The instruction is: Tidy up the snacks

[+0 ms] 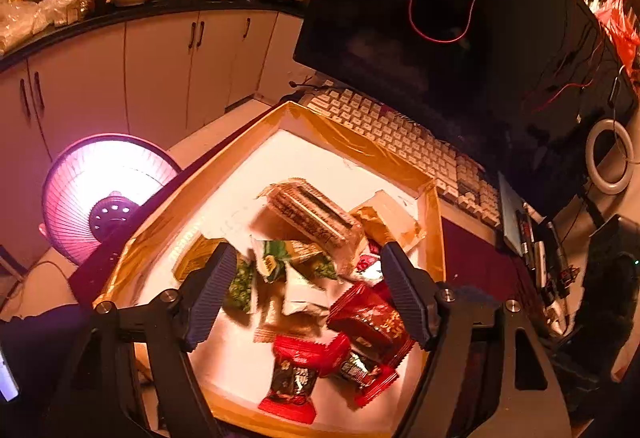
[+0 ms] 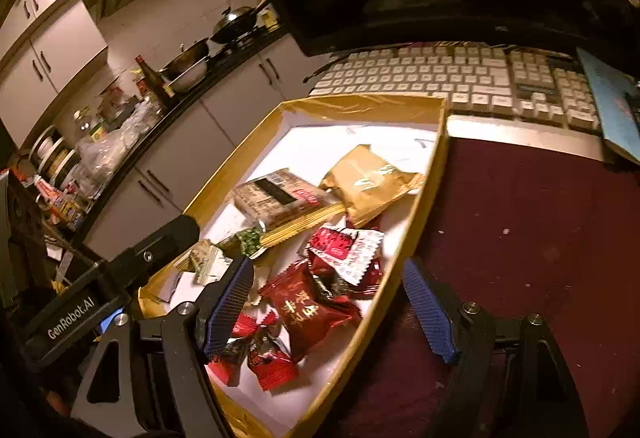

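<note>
Two ribbed dark-blue fingers (image 1: 216,290) of the left gripper (image 1: 308,294), spread wide with nothing between the pads, hovering tilted down over a heap of snack packets. Directly beneath the gap: small green-and-white sachets (image 1: 276,262) and a pale cream packet (image 1: 300,292); nearer the camera, glossy dark-red foil pouches with gold lettering (image 1: 372,318) and bright red wrappers (image 1: 296,378). Beyond, a long brown rectangular biscuit pack (image 1: 316,214) propped on the pile, and a tan paper-look pouch (image 1: 384,218) against the far wall. All lying jumbled in a shallow white-floored cardboard box with yellow tape-lined walls (image 1: 360,146), on a dark maroon desk mat (image 2: 520,218), a cream keyboard (image 2: 460,78) behind. Right gripper (image 2: 328,306) likewise wide and empty, its left finger (image 2: 228,306) over the red pouches inside the box, the other beyond the box's right wall above the mat. Judged step: picking one packet for sorting. Best done by choosing a top-lying packet, lowering so both pads straddle only that one, and closing on a crimped edge or the middle rather than a slippery foil face. Risks: snagging a neighbour, or catching the box wall.
</note>
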`<action>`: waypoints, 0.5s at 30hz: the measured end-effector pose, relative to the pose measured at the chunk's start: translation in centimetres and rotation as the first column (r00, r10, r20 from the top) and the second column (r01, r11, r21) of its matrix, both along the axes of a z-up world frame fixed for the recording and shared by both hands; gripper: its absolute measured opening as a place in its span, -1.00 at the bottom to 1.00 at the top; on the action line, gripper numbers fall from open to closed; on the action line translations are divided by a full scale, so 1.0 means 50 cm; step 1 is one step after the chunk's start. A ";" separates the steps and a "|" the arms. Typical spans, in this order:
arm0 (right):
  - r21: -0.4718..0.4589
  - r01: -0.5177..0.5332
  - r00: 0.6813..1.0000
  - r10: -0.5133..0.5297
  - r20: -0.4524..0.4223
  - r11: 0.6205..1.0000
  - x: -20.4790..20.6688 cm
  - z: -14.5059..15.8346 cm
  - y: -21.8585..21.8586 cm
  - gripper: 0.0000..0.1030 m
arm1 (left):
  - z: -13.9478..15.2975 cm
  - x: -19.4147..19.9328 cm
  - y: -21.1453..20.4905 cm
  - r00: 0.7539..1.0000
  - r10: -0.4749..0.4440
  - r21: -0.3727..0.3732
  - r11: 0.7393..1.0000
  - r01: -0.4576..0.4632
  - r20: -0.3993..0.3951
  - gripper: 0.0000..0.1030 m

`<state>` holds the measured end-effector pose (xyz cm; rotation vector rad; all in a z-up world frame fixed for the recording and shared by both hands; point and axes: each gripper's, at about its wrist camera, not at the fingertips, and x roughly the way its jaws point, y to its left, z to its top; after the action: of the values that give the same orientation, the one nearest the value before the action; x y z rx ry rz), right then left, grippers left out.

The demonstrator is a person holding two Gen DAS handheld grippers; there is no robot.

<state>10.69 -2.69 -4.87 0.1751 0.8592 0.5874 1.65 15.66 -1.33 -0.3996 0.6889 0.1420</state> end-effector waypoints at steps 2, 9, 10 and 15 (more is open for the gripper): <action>-0.006 0.019 1.000 -0.019 0.002 1.000 -0.004 0.002 -0.007 0.53 | 0.003 -0.008 -0.001 1.000 0.015 0.008 1.000 -0.015 0.007 0.45; -0.011 0.045 0.999 -0.045 -0.005 0.999 -0.014 0.008 -0.019 0.53 | 0.005 -0.023 -0.006 0.999 0.052 0.080 0.995 -0.051 -0.012 0.48; -0.020 0.049 0.999 -0.049 0.004 0.999 -0.019 0.011 -0.017 0.53 | 0.004 -0.025 -0.005 0.998 0.053 0.093 0.994 -0.051 -0.020 0.48; -0.091 0.066 0.997 -0.062 0.042 0.994 -0.039 0.022 -0.003 0.53 | -0.017 -0.037 0.004 0.997 0.051 0.105 0.994 -0.044 -0.065 0.48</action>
<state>8.74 -2.81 -3.77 0.1065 0.8378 0.4885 -0.22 15.87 -2.17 -0.3136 0.7353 0.2365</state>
